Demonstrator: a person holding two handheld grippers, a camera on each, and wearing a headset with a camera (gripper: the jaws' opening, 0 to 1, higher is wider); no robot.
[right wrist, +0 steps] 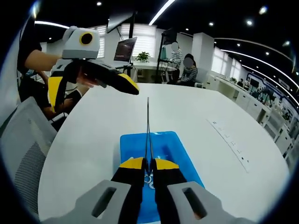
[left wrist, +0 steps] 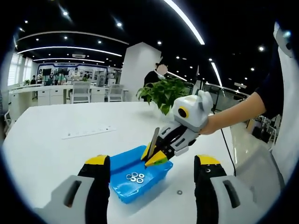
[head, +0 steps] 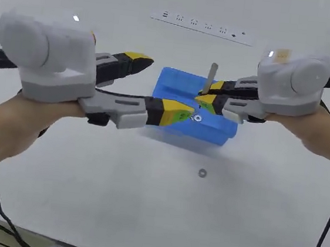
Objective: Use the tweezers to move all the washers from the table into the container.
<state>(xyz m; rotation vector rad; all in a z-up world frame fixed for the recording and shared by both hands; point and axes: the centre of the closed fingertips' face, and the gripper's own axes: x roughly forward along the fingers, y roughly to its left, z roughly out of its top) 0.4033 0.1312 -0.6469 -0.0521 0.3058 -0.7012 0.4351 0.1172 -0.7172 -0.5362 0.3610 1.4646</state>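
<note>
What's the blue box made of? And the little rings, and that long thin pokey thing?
The blue container looks like smooth, slightly shiny plastic: even colour, soft glare. The washers look like metal: silvery grey with bright glints, though they are small. The tweezers also seem metal: a thin, flat grey strip with a dull sheen.

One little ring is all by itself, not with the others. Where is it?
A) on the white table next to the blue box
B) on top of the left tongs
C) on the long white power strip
A: a single washer lies on the bare white table, just outside the blue container, while the other washers sit inside it.
</note>
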